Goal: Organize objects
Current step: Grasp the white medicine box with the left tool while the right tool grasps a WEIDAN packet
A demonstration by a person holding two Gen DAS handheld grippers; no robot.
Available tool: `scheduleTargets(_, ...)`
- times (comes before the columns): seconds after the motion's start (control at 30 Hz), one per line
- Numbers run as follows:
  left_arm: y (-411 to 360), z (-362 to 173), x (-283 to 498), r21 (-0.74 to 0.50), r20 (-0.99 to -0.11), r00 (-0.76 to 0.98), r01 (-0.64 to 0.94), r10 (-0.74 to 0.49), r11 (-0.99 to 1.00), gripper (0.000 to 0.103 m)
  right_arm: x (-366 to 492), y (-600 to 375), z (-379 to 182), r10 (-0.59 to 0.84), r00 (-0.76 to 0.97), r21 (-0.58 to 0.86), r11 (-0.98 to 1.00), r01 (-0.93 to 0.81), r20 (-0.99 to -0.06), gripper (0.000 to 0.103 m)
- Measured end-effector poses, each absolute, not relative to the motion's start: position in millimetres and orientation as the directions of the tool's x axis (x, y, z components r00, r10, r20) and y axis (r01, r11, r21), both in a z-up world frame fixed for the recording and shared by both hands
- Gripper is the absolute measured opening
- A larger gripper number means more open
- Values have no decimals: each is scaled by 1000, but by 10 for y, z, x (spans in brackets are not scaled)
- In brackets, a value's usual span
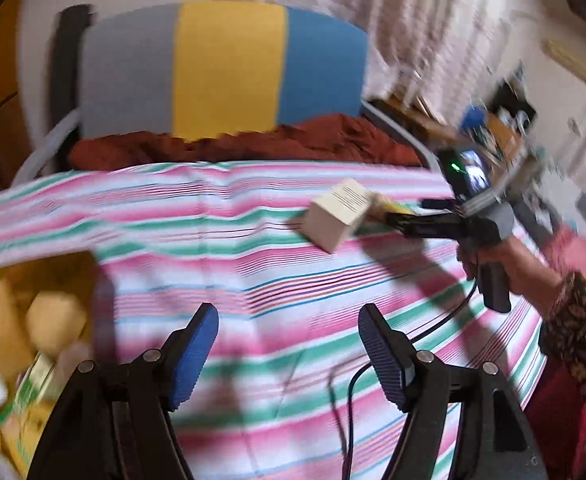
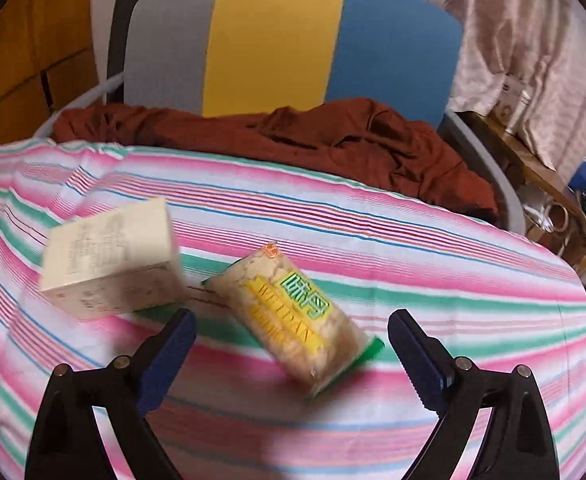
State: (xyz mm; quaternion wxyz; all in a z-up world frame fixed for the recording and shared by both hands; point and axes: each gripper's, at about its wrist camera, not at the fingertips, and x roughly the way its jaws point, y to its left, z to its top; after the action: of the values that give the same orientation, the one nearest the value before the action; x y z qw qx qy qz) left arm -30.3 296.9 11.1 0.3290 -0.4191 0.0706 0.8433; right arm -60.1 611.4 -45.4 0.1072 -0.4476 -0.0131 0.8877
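Two grippers, left (image 1: 288, 344) and right (image 2: 291, 346), both spread and holding nothing; the clear yellow-labelled snack packet (image 2: 297, 320) lies beside the cream cardboard box (image 2: 113, 258) on the striped-cloth bench (image 2: 413, 280).

Striped cloth table cover (image 2: 373, 240): pink, white and green bands, thin blue and red lines. Cardboard carton (image 2: 113, 260): cream, faint grey print. Clear plastic snack packet (image 2: 297, 320): pale beige contents, yellow label, green characters, green end seam. Padded chair back (image 2: 293, 40): grey, yellow, blue vertical panels. Crumpled garment (image 2: 333, 136): rust brown. Finger pads (image 1: 197, 356): blue, ribbed.
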Motion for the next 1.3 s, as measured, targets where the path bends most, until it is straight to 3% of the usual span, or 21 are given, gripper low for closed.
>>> scheduleTargets(0.03,3063,85,-338,-145,-758,-426,-628,494,-764,81,-643,6125,-515,185,-567,-112,-980,-162,-802,87)
scheduleTargets(0.07,3194,46,-398,-138,-765,-411,-648,496,-749,83,-685,6141,-586,175,-553,-108,-982,-152,-815,76)
scheduleTargets(0.27,3869,-199,-778,-103,-794,-369,-701,483,-705,83,-522,6128,-703,167,-578,-89,-983,-161,-799,52)
scheduleTargets(0.7,4582,-574,-1242,-18,-810,-376,-751,450,-660,83,-116,6002,-763,171,-651,-66,-981,-183,-739,51)
scheduleTargets(0.73,4590,-597,-1232,-28,-810,-366,-756,458,-654,80,-117,6000,-766,174,-653,-68,-981,-184,-737,51)
scheduleTargets(0.77,4592,-607,-1216,-33,-809,-363,-758,463,-651,67,-117,6004,-768,174,-655,-68,-980,-185,-736,51)
scheduleTargets(0.87,4583,-617,-1144,-7,-804,-384,-757,454,-653,59,-114,6012,-776,176,-658,-68,-980,-186,-733,51)
scheduleTargets(0.97,4489,-533,-1029,23,-786,-428,-742,447,-670,56,-123,5995,-785,190,-658,-86,-979,-187,-729,51)
scheduleTargets(1.13,4149,-277,-840,-30,-745,-460,-700,483,-714,54,-122,5921,-788,241,-657,-148,-970,-195,-714,48)
scheduleTargets(1.3,3694,-42,-562,-73,-707,-496,-659,505,-749,54,-57,5859,-727,293,-673,-194,-956,-220,-680,37)
